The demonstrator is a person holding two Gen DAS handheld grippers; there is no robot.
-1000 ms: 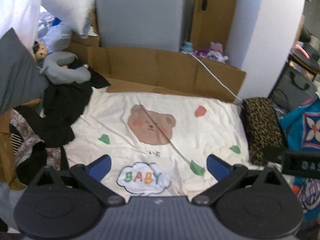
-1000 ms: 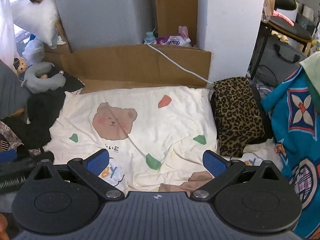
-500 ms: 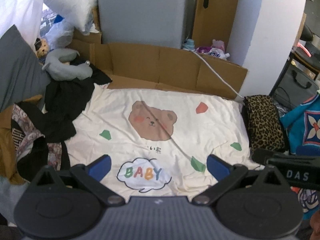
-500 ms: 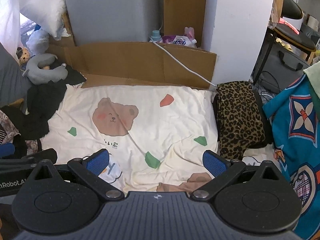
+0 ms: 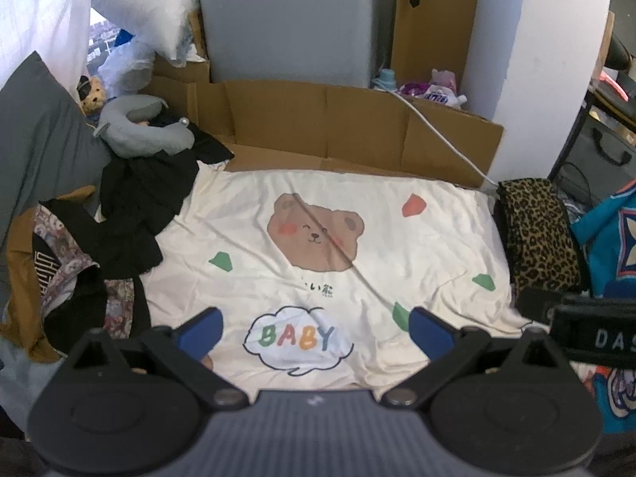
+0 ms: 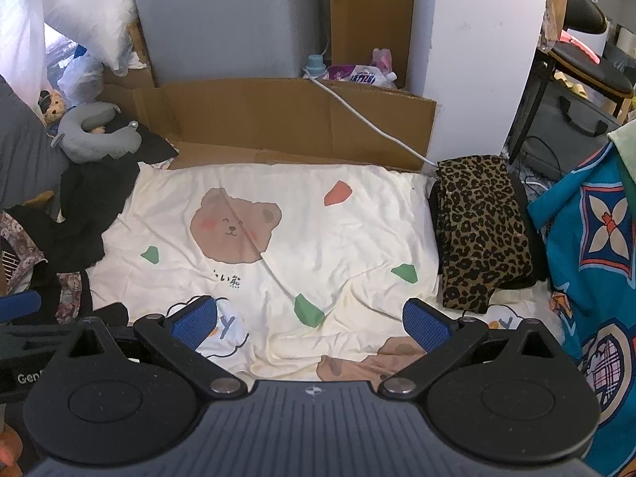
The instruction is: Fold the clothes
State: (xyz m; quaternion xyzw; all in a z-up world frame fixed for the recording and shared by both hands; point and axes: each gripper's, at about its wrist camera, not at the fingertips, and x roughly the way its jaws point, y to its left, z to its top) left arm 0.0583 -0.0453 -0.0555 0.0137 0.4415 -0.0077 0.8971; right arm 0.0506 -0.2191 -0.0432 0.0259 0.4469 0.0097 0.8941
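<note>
A cream sheet with a brown bear print (image 5: 318,238) (image 6: 278,238) is spread flat as the work surface. A pile of unfolded dark clothes (image 5: 131,214) (image 6: 79,218) lies at its left edge. A folded leopard-print garment (image 5: 536,234) (image 6: 481,230) sits at its right edge. My left gripper (image 5: 316,328) is open and empty above the sheet's near edge. My right gripper (image 6: 310,322) is open and empty above the near edge too; part of it shows at the right of the left wrist view (image 5: 588,334).
A brown cardboard wall (image 5: 338,127) (image 6: 286,119) stands behind the sheet, with a white cable (image 6: 369,127) over it. A grey neck pillow (image 5: 139,127) tops the pile. A blue patterned cloth (image 6: 588,238) lies right. A white pillar (image 6: 477,59) stands behind.
Both grippers have drawn back and risen a little, so more of the sheet shows. Both stay open and empty. The clothes have not moved.
</note>
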